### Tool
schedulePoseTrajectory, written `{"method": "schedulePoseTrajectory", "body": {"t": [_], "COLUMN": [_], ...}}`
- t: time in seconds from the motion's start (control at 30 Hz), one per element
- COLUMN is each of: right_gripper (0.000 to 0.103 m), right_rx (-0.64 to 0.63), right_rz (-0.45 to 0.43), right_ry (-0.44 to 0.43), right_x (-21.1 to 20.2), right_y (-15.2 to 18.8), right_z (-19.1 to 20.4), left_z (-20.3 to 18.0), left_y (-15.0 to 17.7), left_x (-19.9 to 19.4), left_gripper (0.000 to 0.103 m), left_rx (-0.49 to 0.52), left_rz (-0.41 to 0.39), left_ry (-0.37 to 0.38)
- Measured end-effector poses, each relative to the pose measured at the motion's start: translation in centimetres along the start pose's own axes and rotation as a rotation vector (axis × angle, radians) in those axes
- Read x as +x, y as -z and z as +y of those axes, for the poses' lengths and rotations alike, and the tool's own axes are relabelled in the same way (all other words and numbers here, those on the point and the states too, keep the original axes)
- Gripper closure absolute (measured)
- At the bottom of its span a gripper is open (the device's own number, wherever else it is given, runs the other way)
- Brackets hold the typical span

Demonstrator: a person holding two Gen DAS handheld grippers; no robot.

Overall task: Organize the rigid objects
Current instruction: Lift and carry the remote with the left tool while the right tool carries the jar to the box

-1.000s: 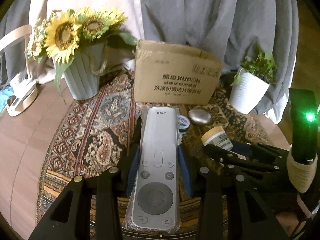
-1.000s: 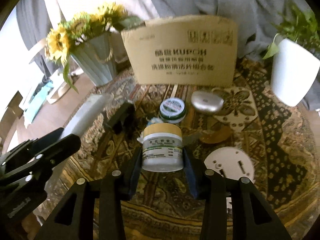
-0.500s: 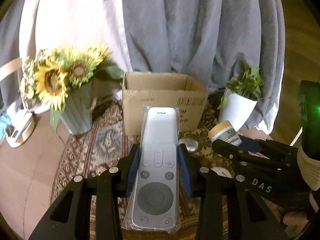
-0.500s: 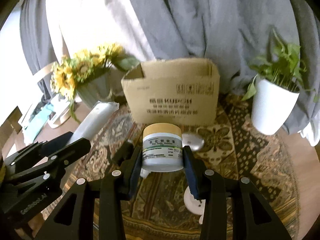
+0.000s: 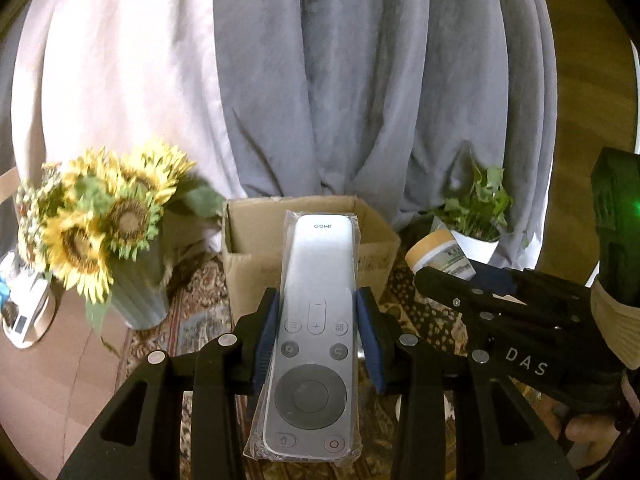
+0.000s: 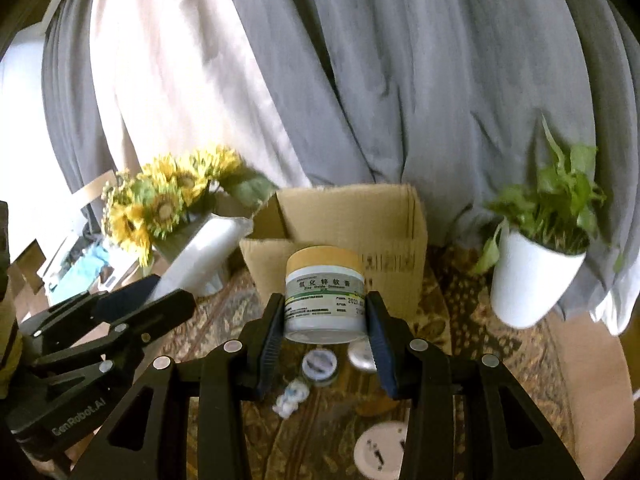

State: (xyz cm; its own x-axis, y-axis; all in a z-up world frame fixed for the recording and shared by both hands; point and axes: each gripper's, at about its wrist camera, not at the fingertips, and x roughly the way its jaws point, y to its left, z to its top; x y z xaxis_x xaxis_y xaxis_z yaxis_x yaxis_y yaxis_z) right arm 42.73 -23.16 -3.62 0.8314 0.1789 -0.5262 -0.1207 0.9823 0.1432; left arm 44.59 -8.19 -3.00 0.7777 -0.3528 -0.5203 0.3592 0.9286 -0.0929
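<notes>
Left gripper [image 5: 316, 344] clamps wrapped remote [image 5: 316, 328] mid-body; right gripper [image 6: 326, 332] clamps jar [image 6: 325, 296] by its sides. Both held aloft, cardboard box [image 6: 384, 216] at 12 o'clock, likely the drop-off.

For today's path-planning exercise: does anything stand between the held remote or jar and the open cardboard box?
Nothing visible does. The remote in the left gripper and the jar in the right gripper both hang in front of the cardboard box, whose top stands open.
</notes>
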Motion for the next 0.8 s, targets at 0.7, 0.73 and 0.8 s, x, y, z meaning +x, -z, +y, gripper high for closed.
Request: {"method": "schedulePoseTrajectory", "body": {"t": [0.7, 0.73, 0.8], "right_gripper": [0.061, 0.061, 0.061], "right_rx": [-0.007, -0.008, -0.016], "right_rz": [0.068, 0.077, 0.098], "right_ry": [-0.017, -0.016, -0.009], "right_x": [8.7, 9.2, 10.1], "right_y": [-8.4, -8.7, -9.4], "right_z": [-1.9, -1.9, -2.1], "left_z": [1.9, 1.9, 2.2], "left_y": [-8.6, -8.9, -9.6], "left_x": [10.9, 11.5, 12.9], "left_gripper": [0.065, 0.065, 0.065], "left_rx": [0.209, 0.211, 0.22], "left_rz": [0.125, 0.141, 0.181], "left_ry": [0.058, 0.059, 0.065]}}
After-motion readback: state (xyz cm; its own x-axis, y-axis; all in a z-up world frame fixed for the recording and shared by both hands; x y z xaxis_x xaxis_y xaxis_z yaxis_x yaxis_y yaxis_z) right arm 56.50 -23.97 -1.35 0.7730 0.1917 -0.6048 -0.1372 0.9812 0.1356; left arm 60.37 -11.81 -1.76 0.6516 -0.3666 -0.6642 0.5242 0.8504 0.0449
